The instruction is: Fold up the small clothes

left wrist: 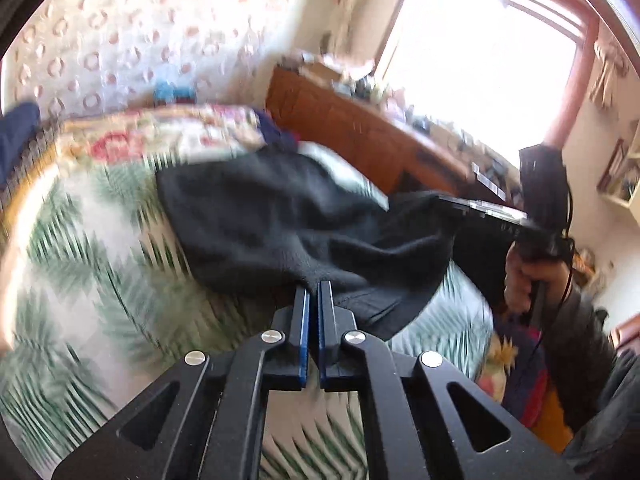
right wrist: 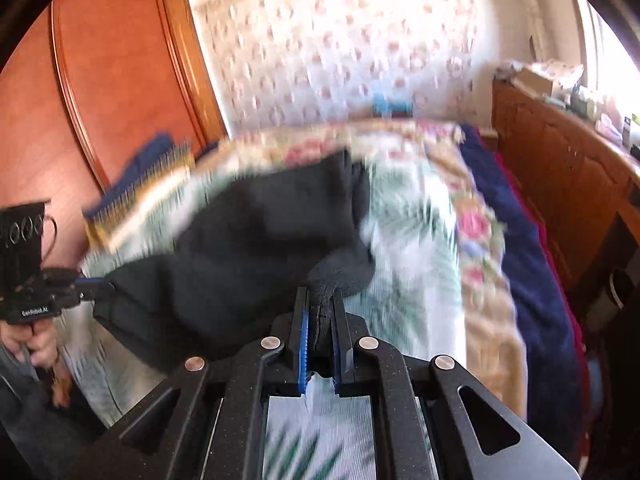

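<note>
I am working over a bed covered with a pale spread printed with green palm fronds [left wrist: 92, 248], edged by a floral border of pink roses [right wrist: 476, 232] and a dark blue blanket [right wrist: 532, 248] along its far side. A wall papered with pink rings [left wrist: 120, 28] is rising behind the bed, a reddish wooden wardrobe [right wrist: 104, 80] is standing to one side, and a long wooden dresser crowded with small clutter [left wrist: 360, 120] is running under a bright window [left wrist: 480, 64]. Nothing is lying between me and the cloth.

The soft black fleece garment [left wrist: 280, 220] is sagging over the middle of the spread, stretched between my two tools, its near part raised off the bed. It is looking thick and matte, rumpled into broad folds, with a stitched hem near my left side; the blur is hiding finer detail.

My left gripper [left wrist: 314, 292] is pinching the garment's edge, its blue-lined jaws nearly together on thin fabric. My right gripper [right wrist: 320, 300] is clamping a thick bunched wad of the same garment, its jaws held slightly apart by it. My right hand [left wrist: 524, 280] is wrapping its handle, my left hand [right wrist: 36, 344] likewise.
</note>
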### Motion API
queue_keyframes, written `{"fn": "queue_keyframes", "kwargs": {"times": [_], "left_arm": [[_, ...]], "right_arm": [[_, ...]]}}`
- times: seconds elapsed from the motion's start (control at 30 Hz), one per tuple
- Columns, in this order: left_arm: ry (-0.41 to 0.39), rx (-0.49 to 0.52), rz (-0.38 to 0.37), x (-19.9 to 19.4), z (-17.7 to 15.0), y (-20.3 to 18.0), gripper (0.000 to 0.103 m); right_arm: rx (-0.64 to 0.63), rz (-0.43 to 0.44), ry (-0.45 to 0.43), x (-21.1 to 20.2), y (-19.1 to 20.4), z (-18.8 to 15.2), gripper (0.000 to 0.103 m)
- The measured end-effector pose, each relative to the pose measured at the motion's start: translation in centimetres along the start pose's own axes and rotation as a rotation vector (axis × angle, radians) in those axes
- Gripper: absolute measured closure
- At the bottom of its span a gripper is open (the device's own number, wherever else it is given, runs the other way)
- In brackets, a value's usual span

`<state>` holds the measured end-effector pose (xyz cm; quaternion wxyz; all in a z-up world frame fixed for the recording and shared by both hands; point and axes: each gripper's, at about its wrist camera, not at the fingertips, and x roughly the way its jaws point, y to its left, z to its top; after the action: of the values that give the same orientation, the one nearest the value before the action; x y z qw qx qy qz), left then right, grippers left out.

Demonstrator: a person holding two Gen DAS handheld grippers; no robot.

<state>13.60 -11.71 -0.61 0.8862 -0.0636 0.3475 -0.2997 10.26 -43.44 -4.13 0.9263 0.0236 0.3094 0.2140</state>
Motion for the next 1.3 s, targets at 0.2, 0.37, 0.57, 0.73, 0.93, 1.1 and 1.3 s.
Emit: {"fn": "queue_keyframes", "kwargs": {"times": [0.2, 0.37, 0.57, 0.73, 0.93, 1.1, 1.3], "left_arm": [[-0.083, -0.031, 0.094, 1.9, 7.1, 4.0, 0.099], [-0.071, -0.089, 0.179, 6.0, 11.1, 9.4, 0.099], [0.018, -0.16, 0.182, 10.5, 11.9, 13.4, 0.097], [0.0, -0.151, 0.171, 10.4, 11.8, 13.5, 0.061], [0.07, -0.126, 0.149, 11.2, 10.6, 12.5, 0.06], [0.146, -0.161, 0.173, 13.7, 9.0, 13.1, 0.058], [0.181, -0.193, 0.165, 15.7, 8.8, 13.7, 0.054]], "right_arm": [[-0.052, -0.011, -0.087, 2.4, -0.7, 7.6, 0.095], [-0.072, -0.046, -0.077, 8.6, -1.6, 13.6, 0.095], [-0.049, -0.098, 0.055, 17.5, -2.4, 16.0, 0.089], [-0.001, -0.148, 0.057, 18.0, -4.0, 16.3, 0.051], [0.025, -0.101, 0.042, 16.0, -2.7, 15.6, 0.031], [0.0, -0.038, 0.138, 18.7, -1.8, 14.4, 0.024], [0.016, -0.025, 0.202, 21.7, -1.7, 14.3, 0.024]]}}
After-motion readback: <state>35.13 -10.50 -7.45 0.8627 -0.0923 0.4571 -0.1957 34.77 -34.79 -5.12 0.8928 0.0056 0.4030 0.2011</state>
